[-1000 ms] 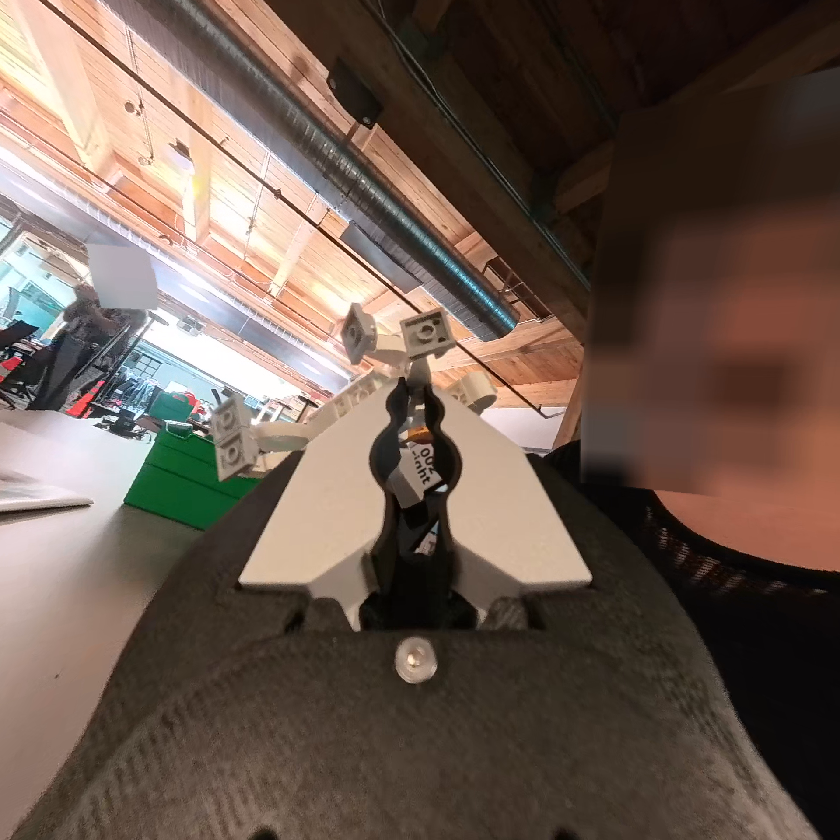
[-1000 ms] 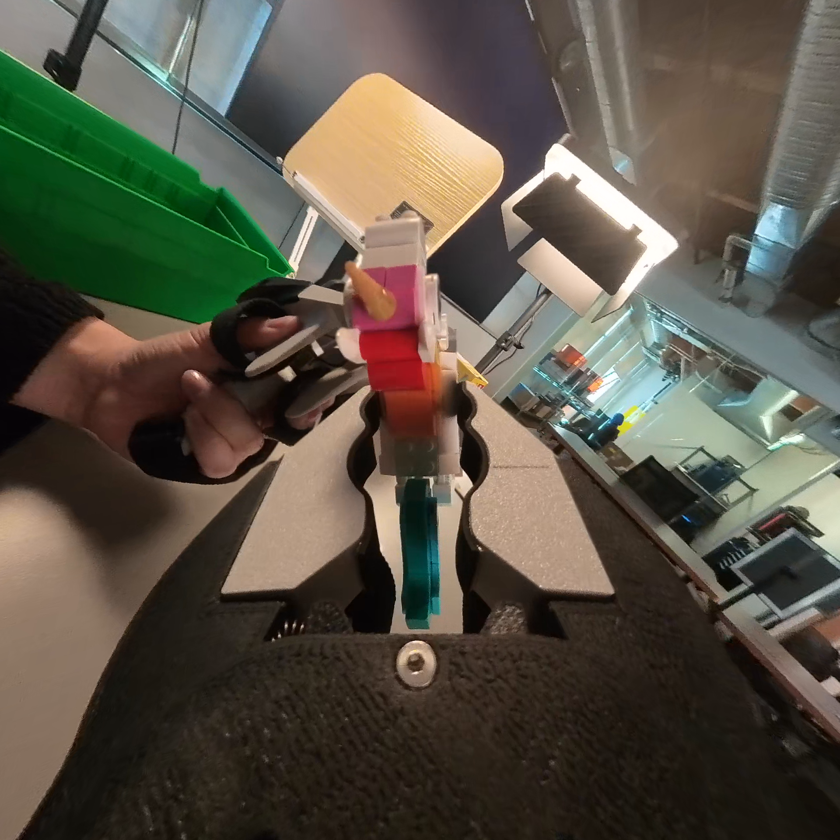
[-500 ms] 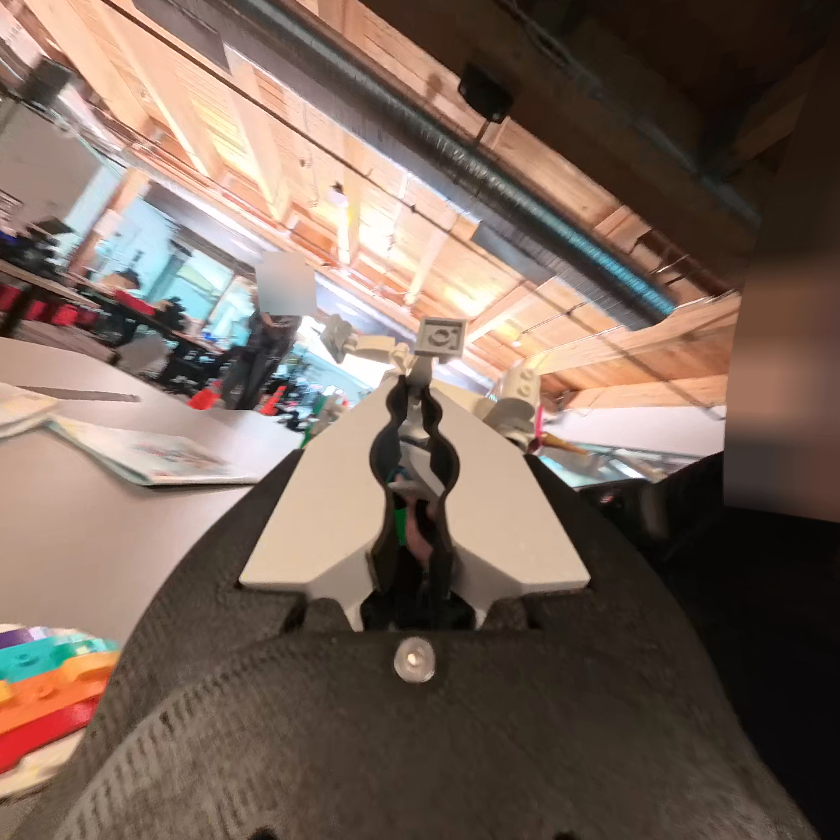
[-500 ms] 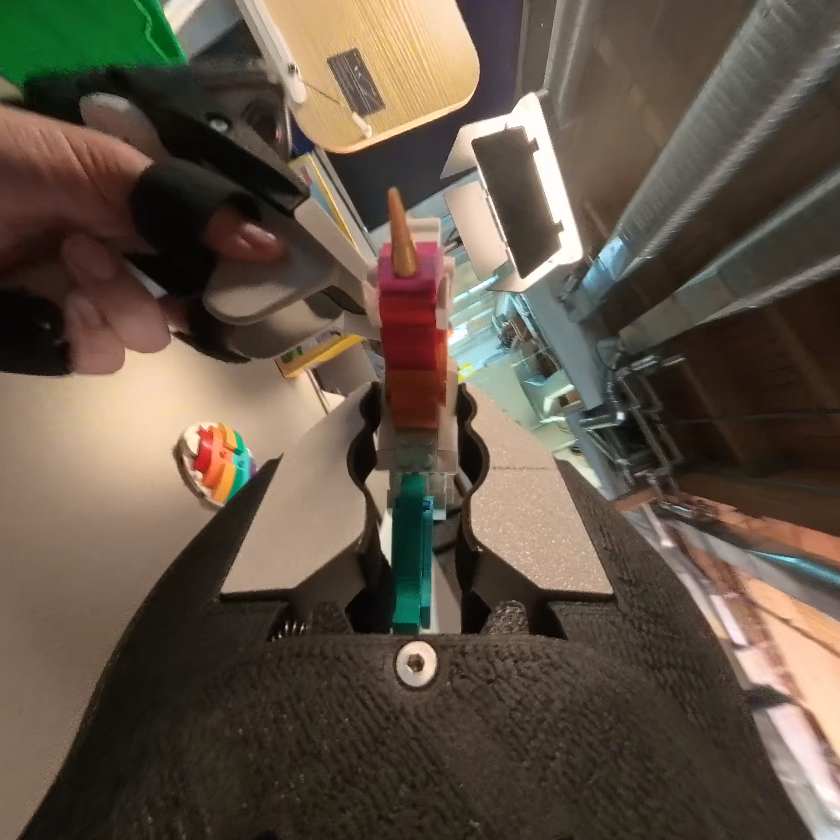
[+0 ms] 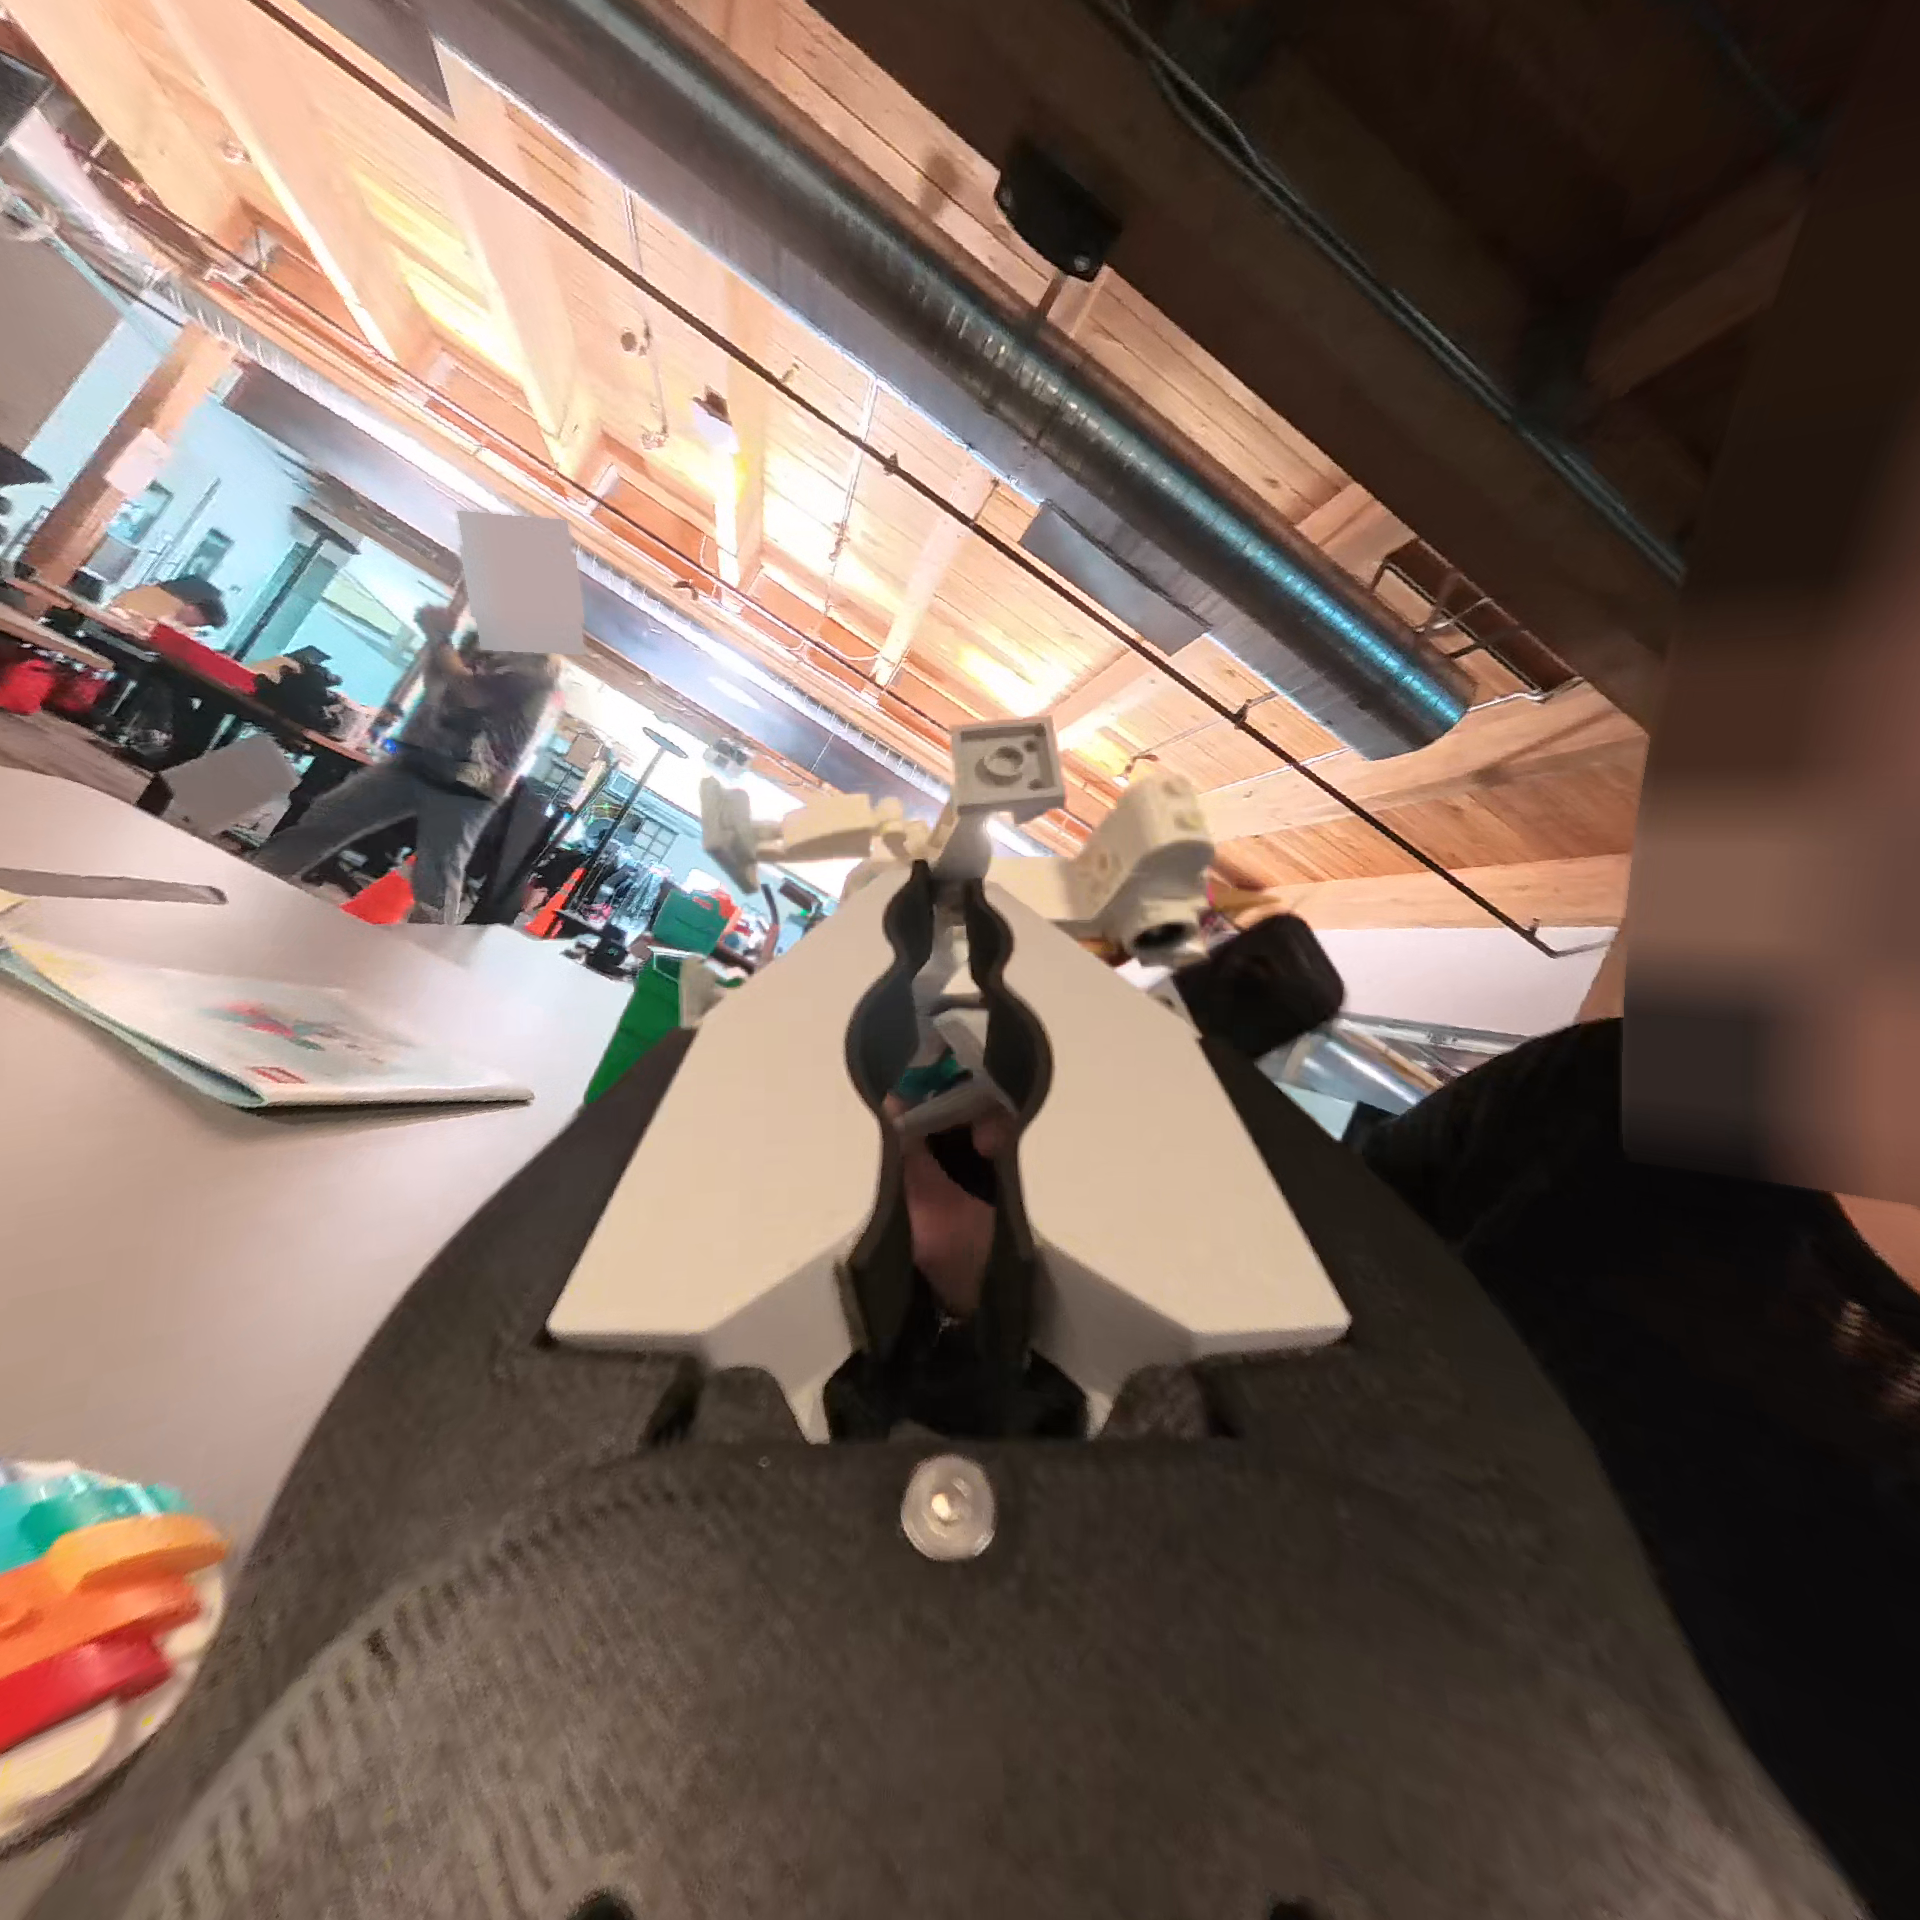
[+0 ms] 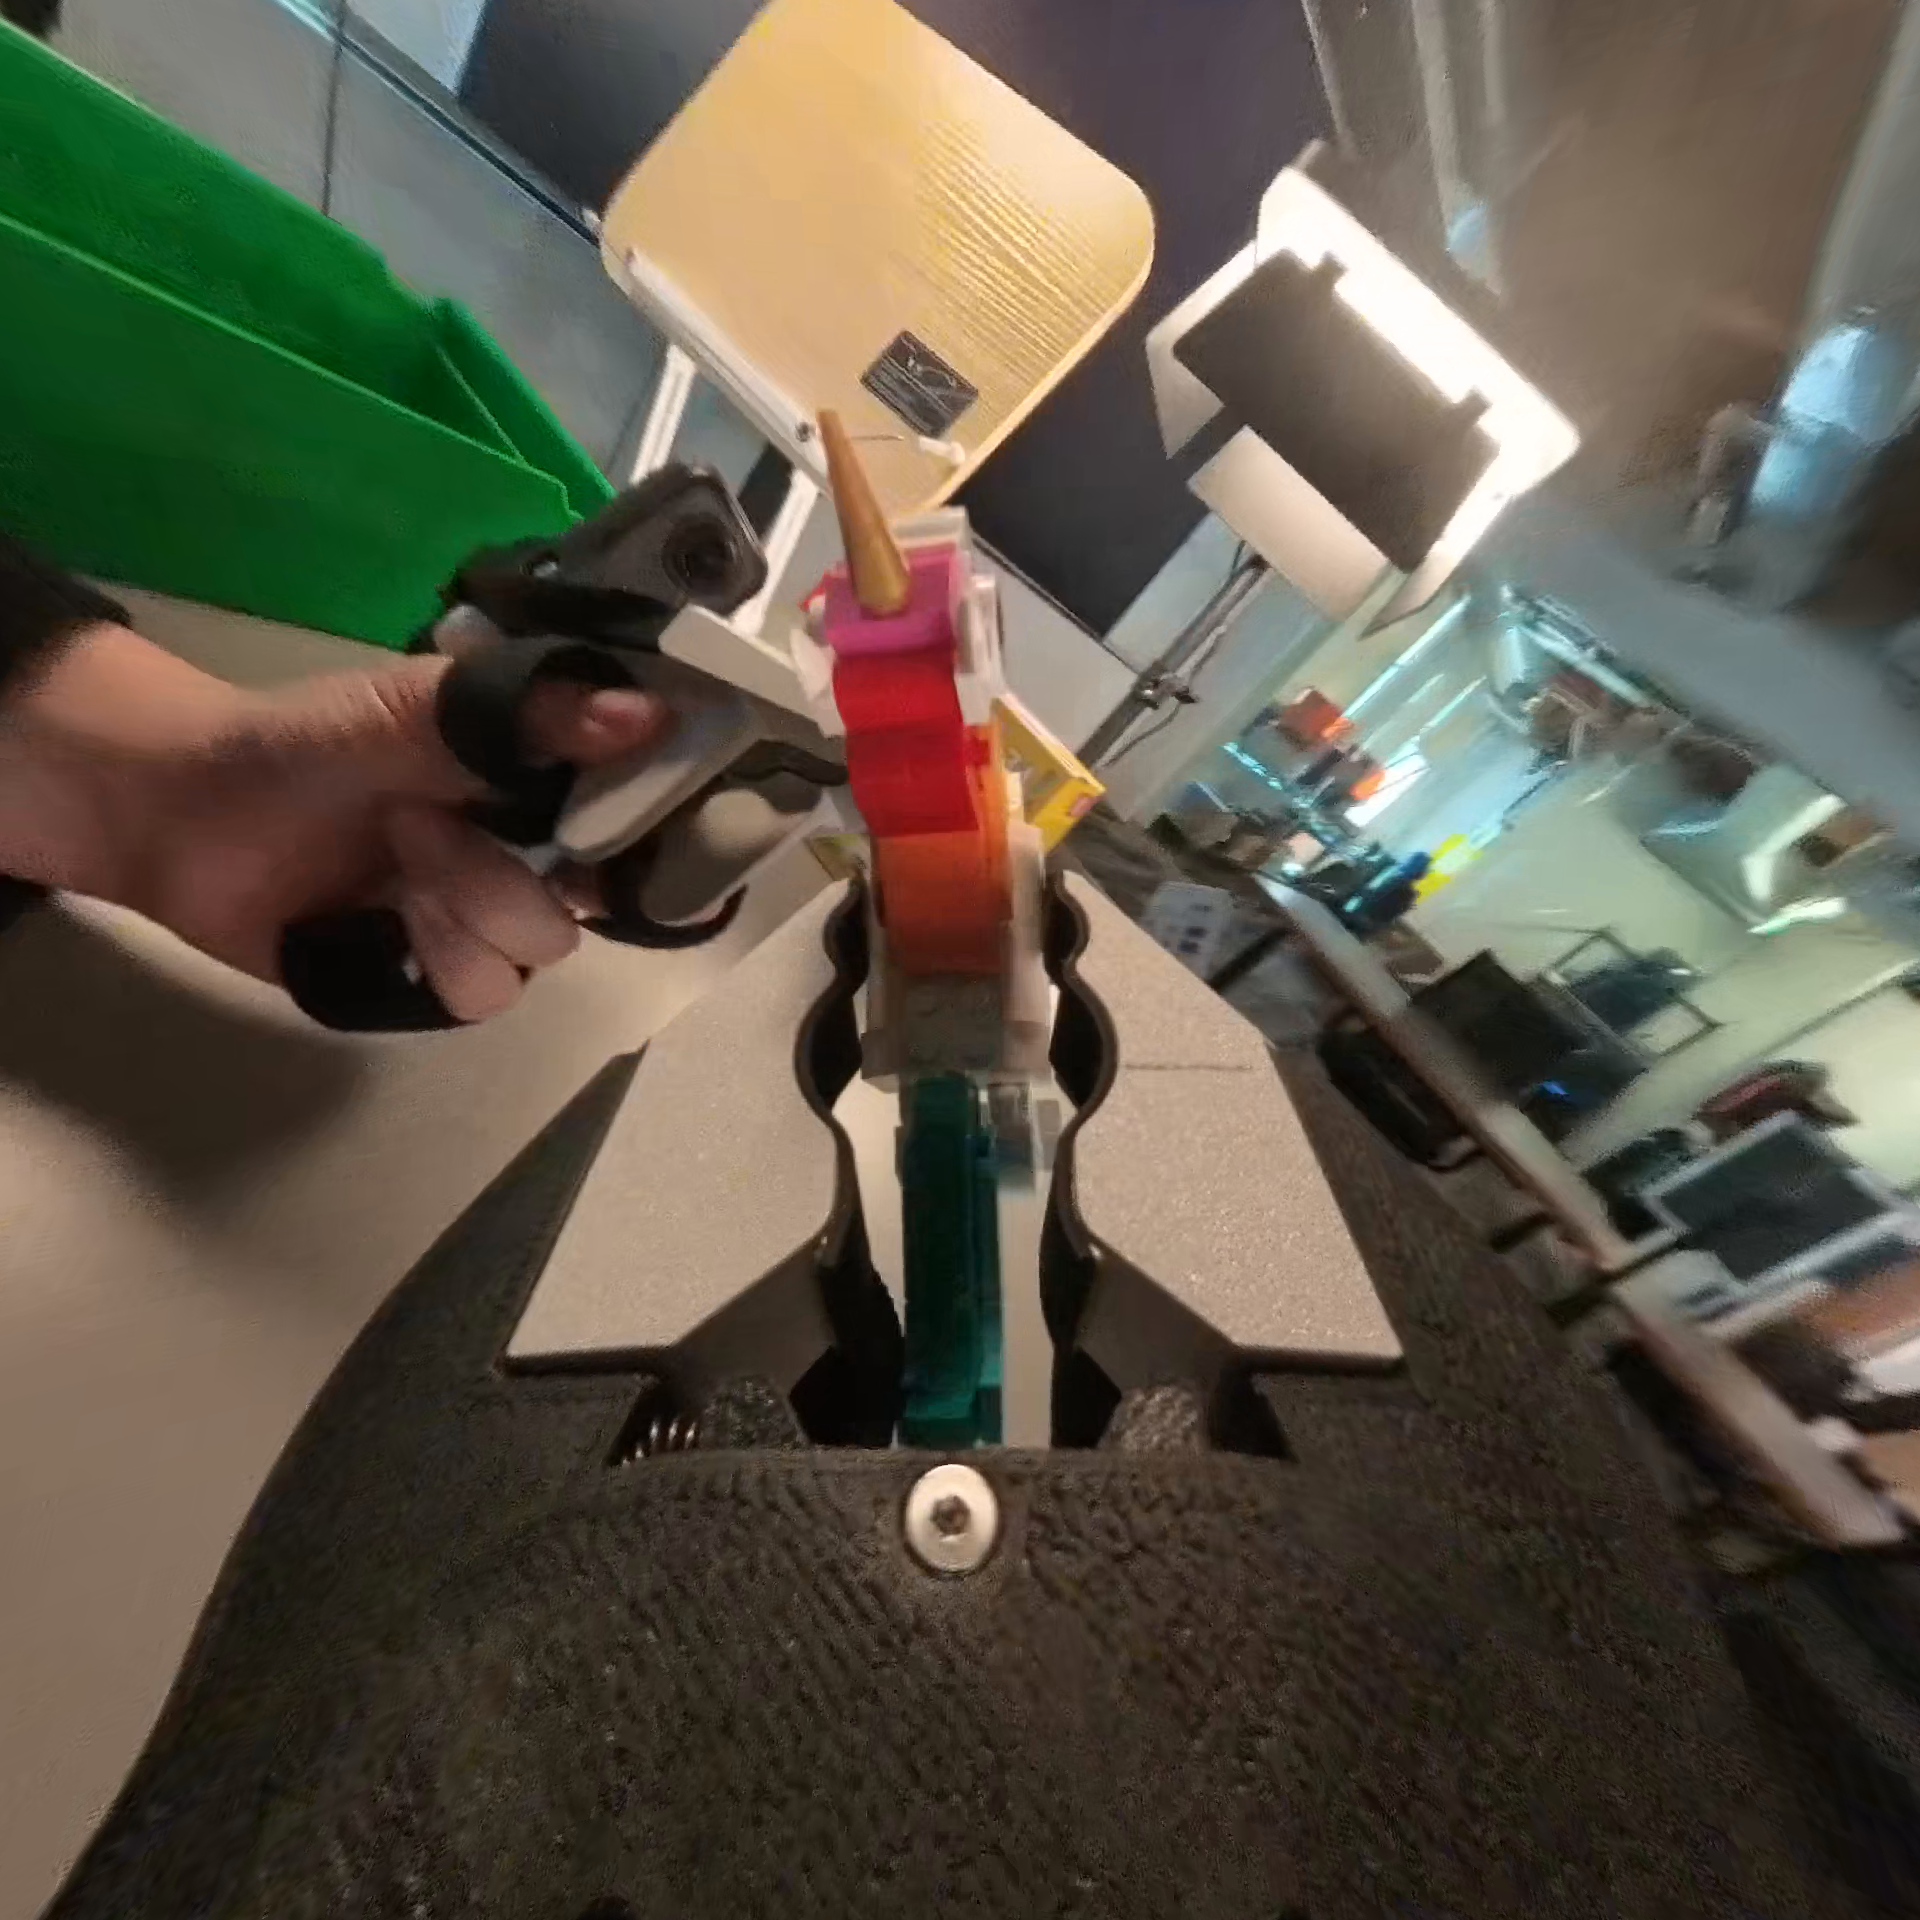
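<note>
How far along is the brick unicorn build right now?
The unicorn has its horn and rainbow mane on. The right gripper is shut on its body, the left gripper on a white leg. A rainbow piece lies unattached on the table.

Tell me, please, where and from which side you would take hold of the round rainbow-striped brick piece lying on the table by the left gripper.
I would probably pinch the rainbow disc across its rim, coming straight down from above. It lies flat on the grey table, so only its top face and edge are open. The left gripper is already shut on the white brick figure.
</note>
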